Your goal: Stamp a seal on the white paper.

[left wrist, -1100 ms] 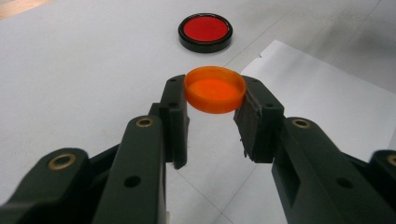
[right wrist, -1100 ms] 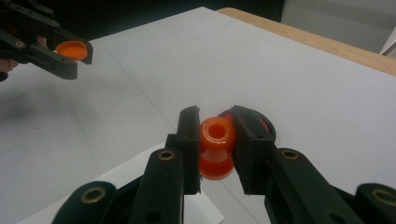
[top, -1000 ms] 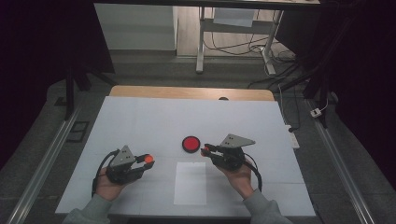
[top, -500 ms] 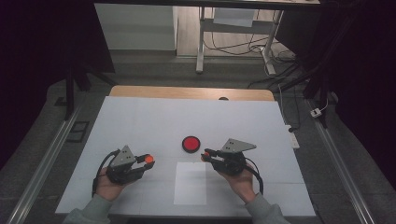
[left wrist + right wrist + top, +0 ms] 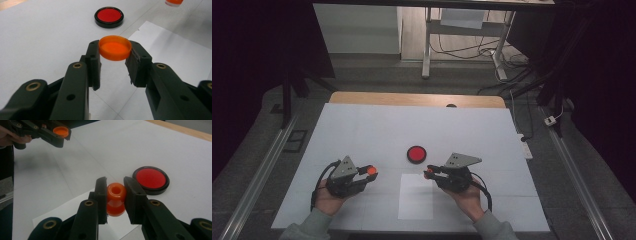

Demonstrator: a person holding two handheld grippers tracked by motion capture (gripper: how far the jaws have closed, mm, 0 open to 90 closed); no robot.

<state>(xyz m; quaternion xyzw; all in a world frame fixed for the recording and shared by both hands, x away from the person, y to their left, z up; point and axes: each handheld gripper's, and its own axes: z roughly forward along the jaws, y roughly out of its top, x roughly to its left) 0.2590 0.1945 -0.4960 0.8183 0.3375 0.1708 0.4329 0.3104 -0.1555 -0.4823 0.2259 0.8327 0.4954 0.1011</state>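
**Each tool grips an orange part above the counter**

The left tool is clenched on an orange cap, a shallow round lid with its hollow side facing up. The cap sits right at the tips of the jaws, pinched by its rim between the two pads. Ahead of this tool, a little beyond the cap, a red disc in a black ring lies flat on the white counter. To the right of its jaws lies a white paper sheet.

The right tool is clenched on a small orange bottle, held between the pads near the jaw tips with its open neck pointing away from the tool. Just ahead and to the right of its jaws lies the red disc, close to the bottle but apart from it. The paper sheet lies below the jaws. In the high view the two tools point toward each other, well apart, with the paper sheet between them.
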